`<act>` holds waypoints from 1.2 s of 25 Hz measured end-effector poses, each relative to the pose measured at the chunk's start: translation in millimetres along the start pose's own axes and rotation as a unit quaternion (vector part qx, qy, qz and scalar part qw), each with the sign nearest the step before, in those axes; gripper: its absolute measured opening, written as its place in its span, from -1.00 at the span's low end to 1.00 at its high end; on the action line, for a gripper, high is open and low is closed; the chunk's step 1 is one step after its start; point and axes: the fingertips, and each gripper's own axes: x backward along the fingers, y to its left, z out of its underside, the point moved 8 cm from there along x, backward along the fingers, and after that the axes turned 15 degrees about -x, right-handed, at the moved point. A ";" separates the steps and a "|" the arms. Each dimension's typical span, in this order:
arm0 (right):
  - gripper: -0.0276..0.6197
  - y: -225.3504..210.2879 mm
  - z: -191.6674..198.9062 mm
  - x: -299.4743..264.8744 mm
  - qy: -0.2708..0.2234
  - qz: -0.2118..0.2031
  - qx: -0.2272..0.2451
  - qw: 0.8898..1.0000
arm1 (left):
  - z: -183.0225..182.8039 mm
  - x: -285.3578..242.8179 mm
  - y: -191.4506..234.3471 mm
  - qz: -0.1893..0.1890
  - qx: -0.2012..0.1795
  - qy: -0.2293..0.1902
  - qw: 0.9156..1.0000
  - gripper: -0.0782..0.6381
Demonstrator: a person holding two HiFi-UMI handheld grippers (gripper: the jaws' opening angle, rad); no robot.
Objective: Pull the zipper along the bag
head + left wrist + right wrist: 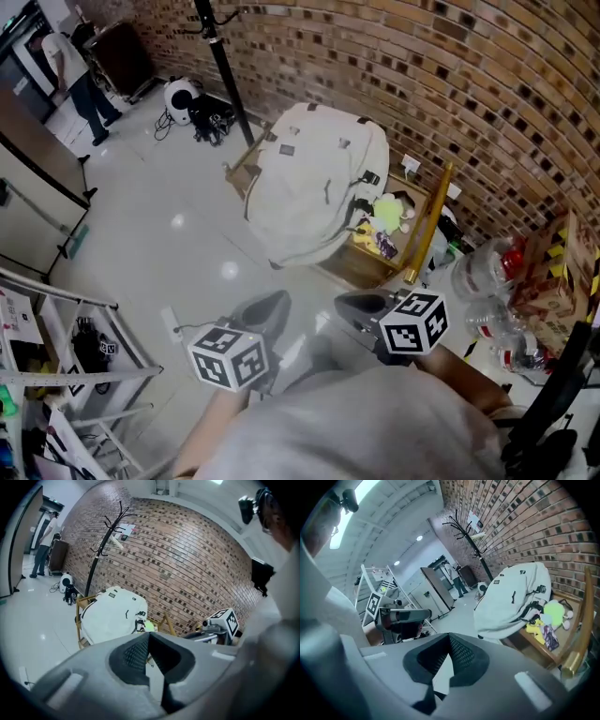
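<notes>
A white backpack (314, 187) lies slumped on a low wooden frame (242, 167) against the brick wall. It also shows in the left gripper view (115, 616) and the right gripper view (511, 599). Its zipper is too small to make out. My left gripper (272, 302) and right gripper (354, 302) hang side by side close to my body, well short of the bag. In each gripper's own view the jaw tips meet with nothing between them, the left gripper (149, 634) and the right gripper (450, 637) alike.
A black coat stand (220, 56) rises left of the bag. Yellow and green soft toys (386, 216) lie in a wooden crate (361, 267) beside it. Plastic bottles (487, 272) and boxes crowd the right. A metal shelf rack (56, 375) stands at left; a person (75, 75) is far off.
</notes>
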 end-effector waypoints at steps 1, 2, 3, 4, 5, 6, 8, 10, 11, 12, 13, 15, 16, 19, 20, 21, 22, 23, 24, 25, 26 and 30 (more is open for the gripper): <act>-0.92 -1.2 -13.0 -7.9 -0.008 0.003 -0.002 1.000 | -9.2 -4.8 15.1 0.004 -0.007 0.001 1.000 -0.78; -0.92 -2.6 -23.3 -14.0 -0.015 0.007 -0.004 1.000 | -16.6 -9.7 27.1 0.008 -0.014 0.003 1.000 -0.78; -0.92 -4.6 -30.9 -18.6 -0.021 0.012 -0.007 1.000 | -22.0 -14.8 36.3 0.013 -0.019 0.005 1.000 -0.78; -0.92 -7.1 -36.3 -21.9 -0.025 0.018 -0.010 0.999 | -25.4 -20.4 43.1 0.019 -0.023 0.008 1.000 -0.78; -0.92 -10.1 -40.1 -24.3 -0.029 0.023 -0.013 0.999 | -27.3 -26.3 48.0 0.026 -0.024 0.011 0.999 -0.78; -0.92 -13.3 -42.9 -26.2 -0.032 0.028 -0.018 0.999 | -28.1 -32.4 51.6 0.034 -0.024 0.015 0.999 -0.78; -0.92 -19.7 -46.3 -28.3 -0.038 0.033 -0.028 0.998 | -29.3 -44.2 55.9 0.049 -0.022 0.022 0.998 -0.78; -0.92 -26.0 -48.7 -28.6 -0.041 0.038 -0.035 0.998 | -32.5 -54.4 57.8 0.060 -0.024 0.026 0.998 -0.78; -0.92 -29.6 -50.6 -28.4 -0.043 0.040 -0.038 0.998 | -35.0 -58.7 58.7 0.064 -0.026 0.027 0.997 -0.78; -0.92 -33.1 -53.3 -28.4 -0.044 0.041 -0.041 0.997 | -37.8 -62.6 59.8 0.066 -0.027 0.027 0.997 -0.78; -0.92 -36.4 -56.9 -28.5 -0.046 0.041 -0.044 0.997 | -40.7 -65.9 61.0 0.068 -0.027 0.026 0.997 -0.78; -0.92 -41.5 -66.0 -29.1 -0.050 0.040 -0.044 0.997 | -46.2 -72.2 63.2 0.071 -0.029 0.026 0.997 -0.78; -0.92 -44.0 -71.2 -29.5 -0.052 0.039 -0.043 0.997 | -49.0 -75.5 64.6 0.072 -0.031 0.027 0.997 -0.78; -0.92 -52.3 -85.4 -29.5 -0.056 0.037 -0.042 0.997 | -59.0 -88.1 69.6 0.069 -0.051 0.035 0.996 -0.78; -0.92 -55.7 -89.6 -28.3 -0.057 0.038 -0.043 0.997 | -63.3 -93.8 70.9 0.067 -0.059 0.037 0.995 -0.78; -0.92 -59.5 -94.0 -26.5 -0.058 0.038 -0.044 0.997 | -68.0 -100.6 72.1 0.067 -0.067 0.038 0.995 -0.78; -0.92 -64.0 -98.8 -24.3 -0.059 0.040 -0.045 0.996 | -72.7 -108.5 73.5 0.067 -0.073 0.039 0.994 -0.78; -0.92 -69.2 -104.0 -21.9 -0.060 0.042 -0.047 0.996 | -77.3 -117.5 75.3 0.067 -0.078 0.040 0.994 -0.78; -0.92 -75.1 -109.3 -19.4 -0.062 0.043 -0.049 0.996 | -81.6 -127.5 77.6 0.067 -0.082 0.042 0.993 -0.78; -0.92 -81.7 -114.4 -16.8 -0.065 0.045 -0.053 0.995 | -85.6 -138.5 80.1 0.065 -0.085 0.045 0.993 -0.78; -0.92 -89.1 -119.2 -14.2 -0.067 0.047 -0.058 0.995 | -89.2 -150.2 82.7 0.062 -0.088 0.048 0.993 -0.78; -0.92 -120.3 -135.6 -6.5 -0.074 0.057 -0.078 0.993 | -95.8 -199.3 91.1 0.066 -0.096 0.072 0.991 -0.77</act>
